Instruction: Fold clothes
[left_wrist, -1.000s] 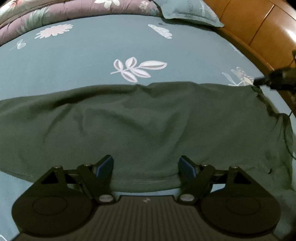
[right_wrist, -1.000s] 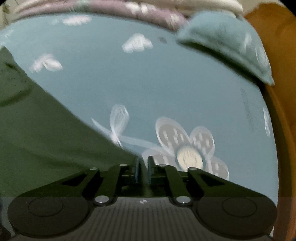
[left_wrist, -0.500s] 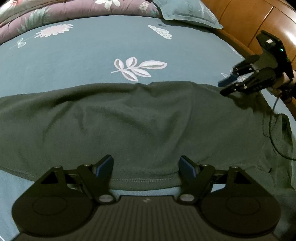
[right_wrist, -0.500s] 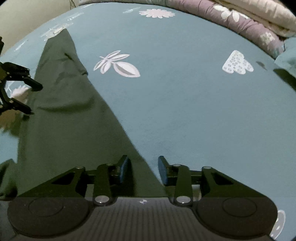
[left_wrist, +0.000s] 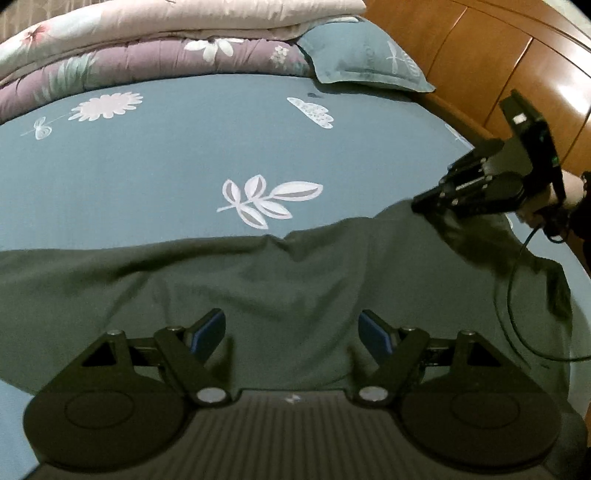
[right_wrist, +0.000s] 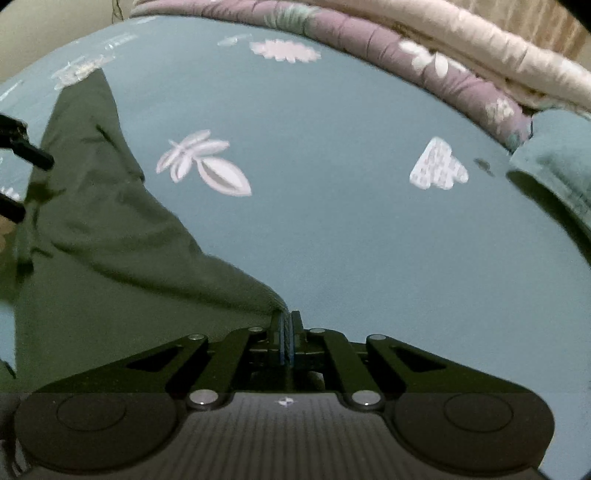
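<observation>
Left wrist view: the left gripper (left_wrist: 291, 330) hangs with its jaws spread wide and nothing between them, low over the near hem of a dark green garment (left_wrist: 258, 288) spread across the teal flowered bedsheet (left_wrist: 166, 158), while the right gripper (left_wrist: 419, 202) pinches the garment's far right corner. Right wrist view: the right gripper (right_wrist: 287, 325) has its jaws closed together on a raised peak of the garment (right_wrist: 110, 243), which trails away to the left over the bedsheet (right_wrist: 351, 229).
</observation>
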